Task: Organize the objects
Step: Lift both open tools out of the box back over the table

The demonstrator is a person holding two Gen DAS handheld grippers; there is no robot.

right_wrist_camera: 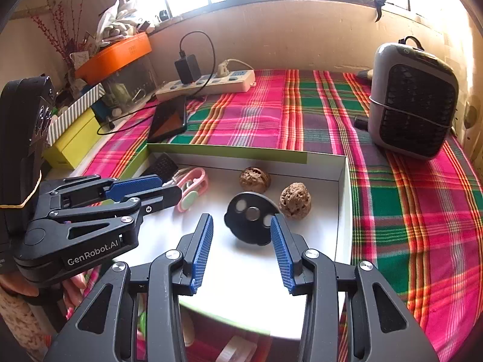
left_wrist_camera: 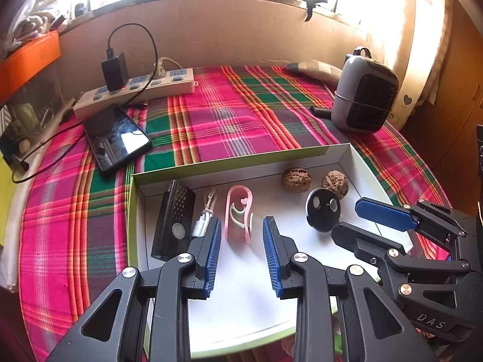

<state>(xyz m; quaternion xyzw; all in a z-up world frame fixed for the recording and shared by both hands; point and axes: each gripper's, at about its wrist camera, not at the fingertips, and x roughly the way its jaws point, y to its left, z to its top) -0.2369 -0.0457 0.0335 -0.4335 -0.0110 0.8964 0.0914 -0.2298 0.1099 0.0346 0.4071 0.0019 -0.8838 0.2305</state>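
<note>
The left wrist view shows the whole row in the white box (left_wrist_camera: 356,154): a black remote (left_wrist_camera: 173,220) beyond and left of the left gripper (left_wrist_camera: 241,241), a white cable (left_wrist_camera: 205,215) touching the outer side of its left finger, and a pink clip (left_wrist_camera: 238,214) just ahead of the gap between its fingers. The right wrist view hides most of that row behind the left gripper (right_wrist_camera: 151,187), leaving only a corner of the remote (right_wrist_camera: 163,164) and part of the clip (right_wrist_camera: 193,187), but it shows a yellow box with a striped lid (right_wrist_camera: 75,126) and an orange tray (right_wrist_camera: 117,52) off to the left. The left gripper stands partly open, its blue pads apart with only the bare box floor between them, holding nothing. The right gripper (right_wrist_camera: 241,232) is likewise partly open and empty; the black disc (right_wrist_camera: 250,217) lies just ahead of its fingertips, its right edge close to the right pad, and whether they touch cannot be told. Two walnuts (right_wrist_camera: 255,179) sit beyond the disc. A phone (left_wrist_camera: 116,138), power strip (left_wrist_camera: 135,93) and grey fan heater (left_wrist_camera: 365,93) lie farther out on the plaid cloth (left_wrist_camera: 241,108). "GenRobot.AI" reads on the left gripper's body in the right view; "DAS" reads on the right gripper (left_wrist_camera: 359,220) in the left view.
</note>
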